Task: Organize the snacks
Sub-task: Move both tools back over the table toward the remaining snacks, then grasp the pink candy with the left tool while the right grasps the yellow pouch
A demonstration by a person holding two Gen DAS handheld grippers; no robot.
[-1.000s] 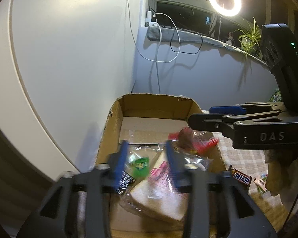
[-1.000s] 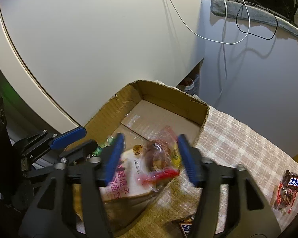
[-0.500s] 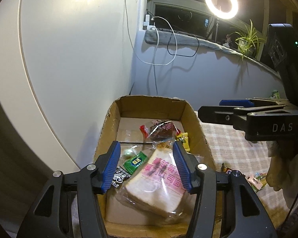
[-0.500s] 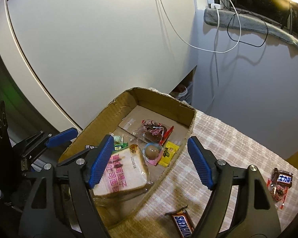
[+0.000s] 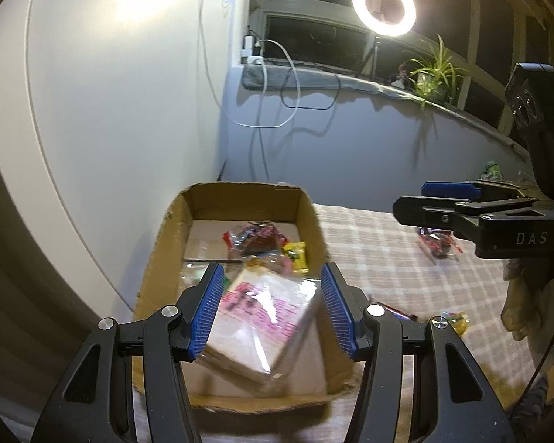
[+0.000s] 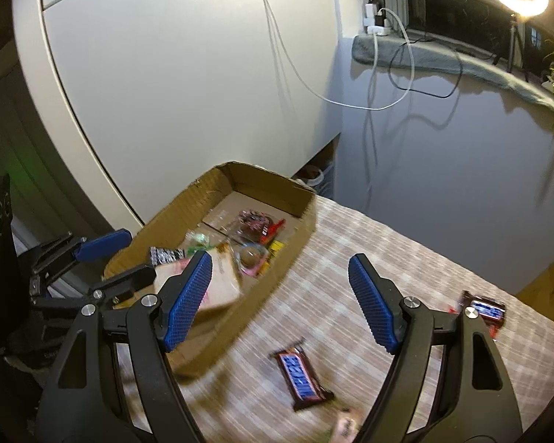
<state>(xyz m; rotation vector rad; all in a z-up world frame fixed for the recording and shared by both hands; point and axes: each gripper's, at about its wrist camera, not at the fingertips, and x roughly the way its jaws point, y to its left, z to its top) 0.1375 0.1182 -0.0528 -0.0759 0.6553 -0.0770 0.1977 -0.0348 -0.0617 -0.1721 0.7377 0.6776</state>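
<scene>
A shallow cardboard box (image 5: 162, 258) (image 6: 218, 181) sits on the checked tablecloth by the wall. It holds a wrapped bread slice (image 5: 262, 317), a red-wrapped snack (image 5: 255, 236) (image 6: 255, 221), a yellow packet (image 5: 295, 254) and other small packets. My left gripper (image 5: 271, 310) is open and empty above the box's near end. My right gripper (image 6: 280, 302) is open and empty over the cloth right of the box, above a Snickers bar (image 6: 301, 376). Another dark wrapped bar (image 6: 485, 310) lies further right.
White wall panel on the left, grey wall behind with hanging cables (image 5: 273, 92). A ring light (image 5: 383, 5) and a plant (image 5: 435, 70) stand on the sill. Small sweets (image 5: 456, 321) lie on the cloth (image 5: 369, 243) right of the box.
My right gripper dropped the red-wrapped snack into the box, opened, and moved right over the cloth toward the Snickers bar. My left gripper stayed open and drew back slightly.
</scene>
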